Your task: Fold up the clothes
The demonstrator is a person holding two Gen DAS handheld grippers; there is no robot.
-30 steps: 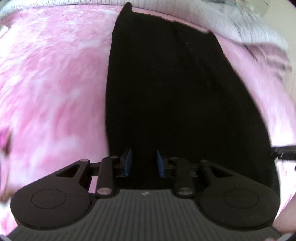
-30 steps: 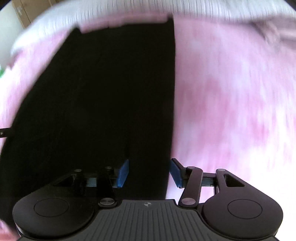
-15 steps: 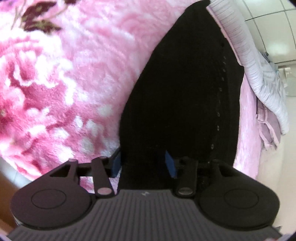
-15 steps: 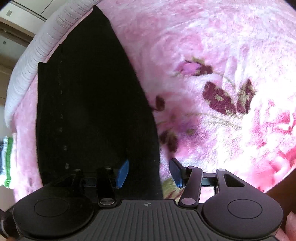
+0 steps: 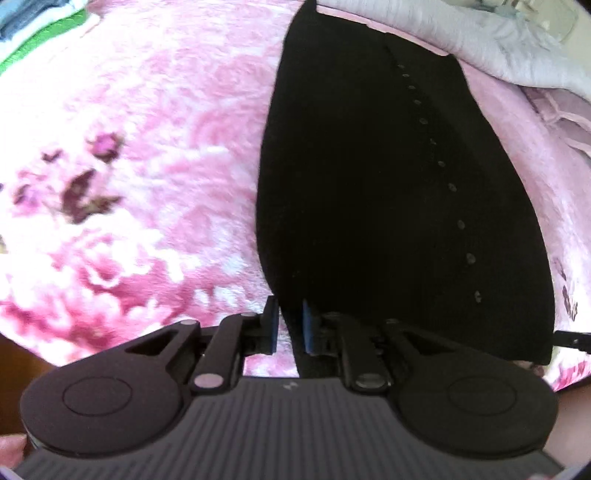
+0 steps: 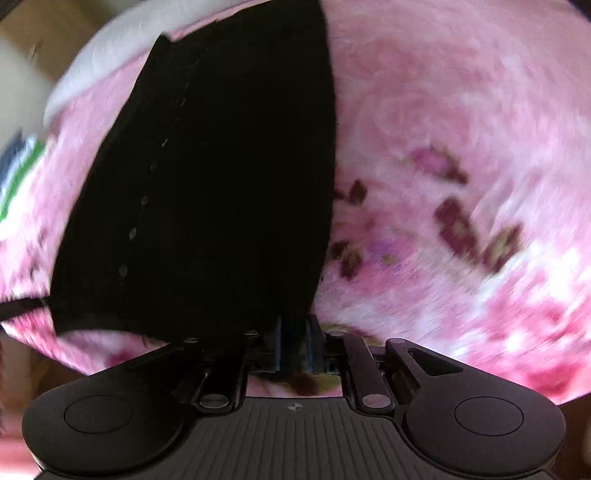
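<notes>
While the black garment (image 5: 388,192) lies spread lengthwise on a fluffy pink flowered blanket (image 5: 147,147), both claws sit at its near hem, one at each corner. In the left wrist view the left claw (image 5: 290,325) has its blue pads (image 5: 307,326) drawn close together, and its jaws are closing; the near left corner of the garment runs down between them as a narrow dark strip, and the pads look pressed on it. A row of small buttons (image 5: 450,188) runs up the garment toward its far end, which reaches a pale grey ribbed cover (image 5: 480,40) along the far side of the bed. At the top left corner of that view a stack of folded cloth (image 5: 40,26) in blue, white and green rests on the blanket, well apart from the garment.

In the right wrist view the right claw (image 6: 295,343) is likewise closing, its pads almost together. The near right corner of the garment (image 6: 221,184) comes down into the gap and dark fabric fills it, so the claw appears to grip it. Dark red flowers (image 6: 458,225) pattern the blanket (image 6: 461,110) to the right of the garment; this view is blurred. The tip of the other claw shows as a thin dark bar at the left edge, just beside the hem.
</notes>
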